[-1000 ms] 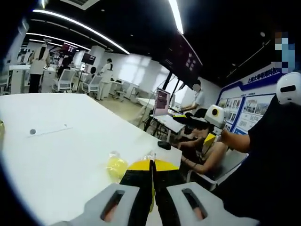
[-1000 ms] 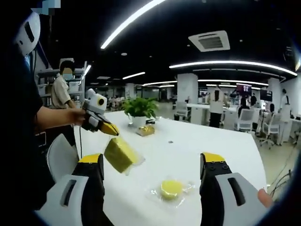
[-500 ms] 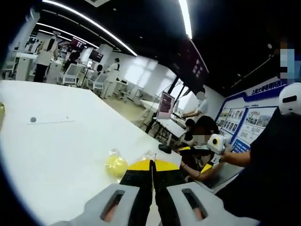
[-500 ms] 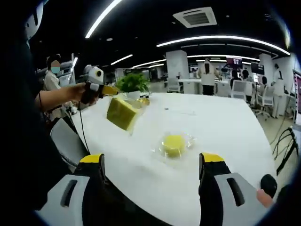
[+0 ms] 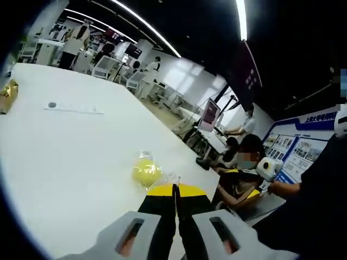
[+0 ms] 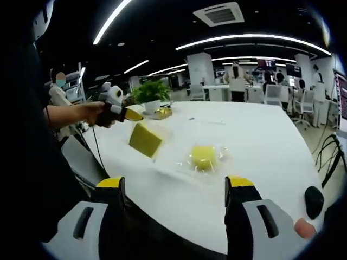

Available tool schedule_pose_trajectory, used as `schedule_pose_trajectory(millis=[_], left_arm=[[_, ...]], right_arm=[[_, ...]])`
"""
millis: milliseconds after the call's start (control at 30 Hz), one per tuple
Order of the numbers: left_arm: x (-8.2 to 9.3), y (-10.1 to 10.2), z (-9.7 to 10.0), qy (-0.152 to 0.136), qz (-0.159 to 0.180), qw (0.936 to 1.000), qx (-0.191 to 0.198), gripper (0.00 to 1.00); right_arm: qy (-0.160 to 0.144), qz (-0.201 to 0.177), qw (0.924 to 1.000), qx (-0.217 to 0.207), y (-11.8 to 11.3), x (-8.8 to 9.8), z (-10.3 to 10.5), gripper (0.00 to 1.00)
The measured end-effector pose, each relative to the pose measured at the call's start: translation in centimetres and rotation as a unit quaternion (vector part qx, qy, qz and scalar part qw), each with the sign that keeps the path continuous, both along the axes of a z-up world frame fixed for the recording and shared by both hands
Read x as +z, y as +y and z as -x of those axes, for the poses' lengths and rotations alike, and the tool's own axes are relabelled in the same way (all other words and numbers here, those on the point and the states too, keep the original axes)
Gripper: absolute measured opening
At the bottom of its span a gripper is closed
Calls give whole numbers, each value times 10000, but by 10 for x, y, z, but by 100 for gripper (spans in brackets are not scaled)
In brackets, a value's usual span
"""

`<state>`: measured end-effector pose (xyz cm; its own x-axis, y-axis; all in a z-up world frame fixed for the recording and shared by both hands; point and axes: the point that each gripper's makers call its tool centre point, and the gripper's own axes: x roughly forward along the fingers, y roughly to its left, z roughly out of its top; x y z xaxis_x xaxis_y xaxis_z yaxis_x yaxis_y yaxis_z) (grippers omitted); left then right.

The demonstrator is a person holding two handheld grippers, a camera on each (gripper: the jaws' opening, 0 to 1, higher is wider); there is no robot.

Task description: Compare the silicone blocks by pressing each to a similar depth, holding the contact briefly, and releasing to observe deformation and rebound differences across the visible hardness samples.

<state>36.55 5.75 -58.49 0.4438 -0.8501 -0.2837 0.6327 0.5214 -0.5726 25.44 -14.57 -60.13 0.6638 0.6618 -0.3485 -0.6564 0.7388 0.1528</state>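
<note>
My left gripper (image 5: 174, 188) is shut; in the right gripper view the same gripper (image 6: 132, 115) comes in from the left, and a flat yellow silicone block (image 6: 145, 140) in a clear bag hangs from its tips above the white table (image 6: 260, 135). A round yellow silicone block (image 6: 203, 157) in a crinkled clear bag lies on the table. The left gripper view has this round block (image 5: 146, 173) just beyond the shut jaws. My right gripper (image 6: 176, 184) is open, nothing between its jaws, near the table's edge. Held in a hand, it also shows at the right of the left gripper view (image 5: 268, 168).
A potted plant (image 6: 149, 95) and a gold packet (image 6: 161, 112) stand at the far end of the table. A black mouse (image 6: 313, 201) lies near the table's corner. A seated person (image 5: 244, 162) is just past the table edge. Desks, chairs and people fill the background.
Both cameras have shifted. The hanging yellow block has turned on the left gripper and now looks narrower. The round block has stayed on the table.
</note>
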Motion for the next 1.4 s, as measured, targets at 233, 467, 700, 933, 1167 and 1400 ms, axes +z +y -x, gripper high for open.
schedule_pose_trajectory(millis=[233,467,700,933,1167,1400], left_arm=[[-23,19,-41,359,106,9964,761,0],[-32,34,-82,307,51,9928,1159,0],[-67,46,-107,297,-522,9916,1141,0],[-116,59,-113,374,-1577,9829,879,0],[-129,54,-119,427,-1436,9861,723,0],[-134,54,-118,267,-1610,9850,561,0]], right_arm=[[26,57,9999,-122,-8,1,-2,69],[53,44,9997,-253,-17,0,0,68],[118,57,9993,-362,-22,-1,3,67],[177,10,9990,-406,-21,-1,4,67],[282,45,9989,-366,-16,-3,6,67],[367,116,9986,-375,-14,-5,7,67]])
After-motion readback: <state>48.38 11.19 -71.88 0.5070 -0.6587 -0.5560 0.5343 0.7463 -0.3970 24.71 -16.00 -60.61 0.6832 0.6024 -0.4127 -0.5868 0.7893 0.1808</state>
